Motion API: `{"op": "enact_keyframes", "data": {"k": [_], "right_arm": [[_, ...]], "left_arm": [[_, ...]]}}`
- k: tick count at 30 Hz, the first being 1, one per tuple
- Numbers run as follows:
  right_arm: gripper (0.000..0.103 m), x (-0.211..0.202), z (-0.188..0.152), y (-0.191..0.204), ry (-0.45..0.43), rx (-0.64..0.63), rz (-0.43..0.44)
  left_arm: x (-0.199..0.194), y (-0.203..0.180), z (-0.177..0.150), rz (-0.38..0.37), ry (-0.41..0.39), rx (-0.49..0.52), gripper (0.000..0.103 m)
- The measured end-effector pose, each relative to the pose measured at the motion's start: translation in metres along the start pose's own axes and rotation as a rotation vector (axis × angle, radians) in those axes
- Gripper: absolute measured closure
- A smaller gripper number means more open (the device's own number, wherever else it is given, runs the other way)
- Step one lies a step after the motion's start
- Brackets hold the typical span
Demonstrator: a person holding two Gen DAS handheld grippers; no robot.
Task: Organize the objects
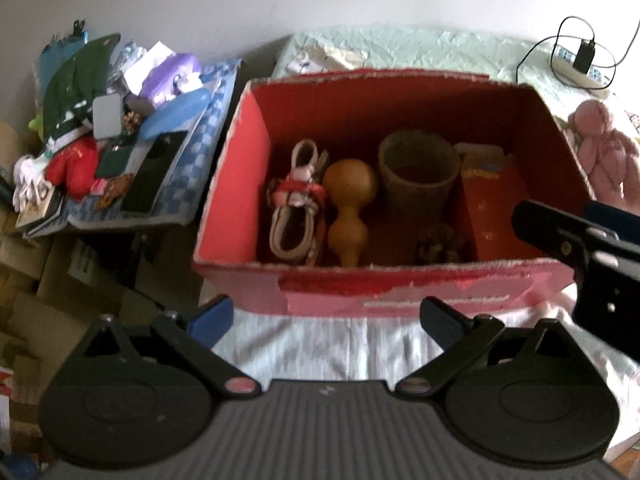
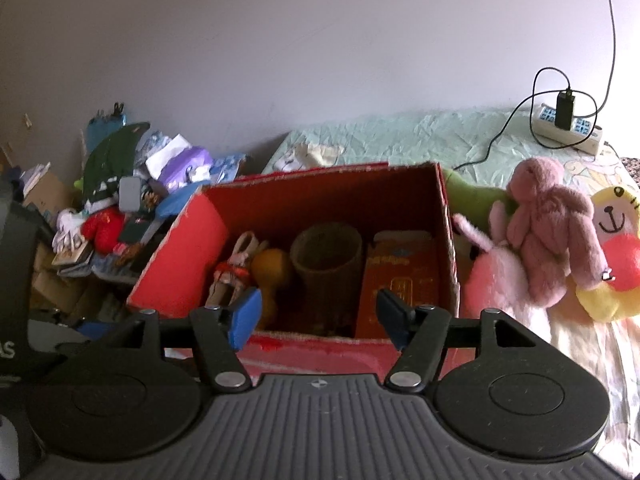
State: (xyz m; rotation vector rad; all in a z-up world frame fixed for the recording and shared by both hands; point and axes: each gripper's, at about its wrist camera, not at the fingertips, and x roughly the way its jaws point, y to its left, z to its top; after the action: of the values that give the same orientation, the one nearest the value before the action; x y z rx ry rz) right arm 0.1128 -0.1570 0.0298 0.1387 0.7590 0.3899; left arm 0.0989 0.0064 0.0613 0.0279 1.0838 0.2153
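Left claw [image 1: 326, 318] jaws wide apart, holding nothing, low centre just short of the red box [image 1: 400, 284]; right claw [image 2: 316, 316] also spread and empty, at the box's near rim. Box sits mid-frame on the bed [image 2: 400, 136], open top, torn near edge, containing a white-and-red bundle [image 1: 294, 208], tan gourd [image 1: 348, 208], brown woven cup [image 1: 418, 176] and orange packet [image 1: 494, 208]. Clutter pile [image 1: 120, 128] upper left, pink plush [image 2: 556, 224] and yellow plush [image 2: 616, 256] at right beside the box, power strip [image 2: 568, 128] upper right.
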Motion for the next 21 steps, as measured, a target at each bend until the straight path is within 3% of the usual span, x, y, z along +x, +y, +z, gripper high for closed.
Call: {"op": "enact_keyframes", "data": {"k": [11,21], "right_arm": [[0.034,0.000,-0.014,-0.016,0.069,0.011,0.051],[0.033,0.002,-0.019,-0.026,0.139,0.037,0.095]], "left_arm": [[0.017,-0.019,-0.018,0.031,0.106,-0.009,0.003],[0.018,-0.027,-0.030,0.071,0.151,-0.031,0.003]]}}
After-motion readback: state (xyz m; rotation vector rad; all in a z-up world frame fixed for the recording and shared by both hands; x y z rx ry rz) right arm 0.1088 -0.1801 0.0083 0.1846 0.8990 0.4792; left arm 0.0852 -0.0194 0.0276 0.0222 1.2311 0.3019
